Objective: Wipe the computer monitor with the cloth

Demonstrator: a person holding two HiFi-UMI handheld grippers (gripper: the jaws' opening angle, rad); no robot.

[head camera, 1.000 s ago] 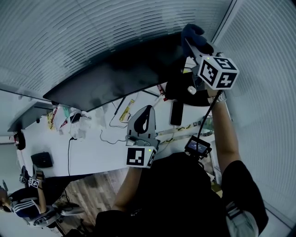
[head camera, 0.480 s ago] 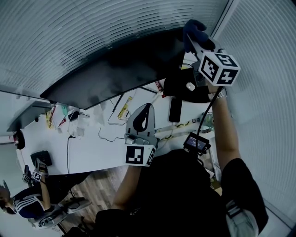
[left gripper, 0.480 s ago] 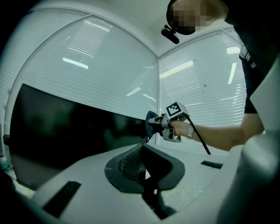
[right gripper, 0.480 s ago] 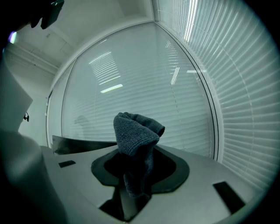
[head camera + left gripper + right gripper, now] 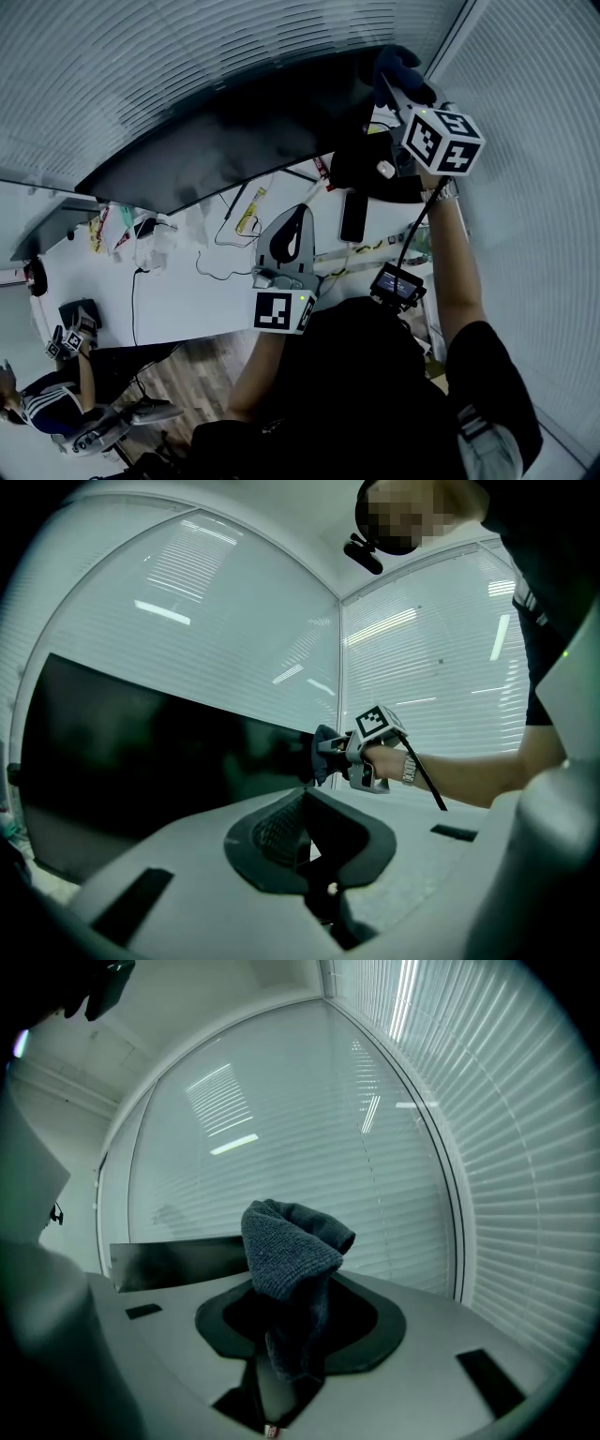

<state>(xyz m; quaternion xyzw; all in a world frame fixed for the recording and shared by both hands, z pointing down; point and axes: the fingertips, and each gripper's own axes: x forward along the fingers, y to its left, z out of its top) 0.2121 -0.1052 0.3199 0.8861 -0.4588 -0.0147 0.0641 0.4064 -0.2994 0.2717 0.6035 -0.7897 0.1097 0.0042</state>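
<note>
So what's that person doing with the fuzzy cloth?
A person holds a gripper in each hand to wipe a computer monitor. The right gripper is shut on a dark cloth, held at the screen's right edge. The left gripper is shut and empty, lower down over the desk.

White desk: loose cables, flat black slab, monitor standing.

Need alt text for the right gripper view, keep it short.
The right tongs are shut on a bunched dark grey cloth that stands up from them. Behind it to the left shows a dark strip of the monitor, with white window blinds filling the background.
</note>
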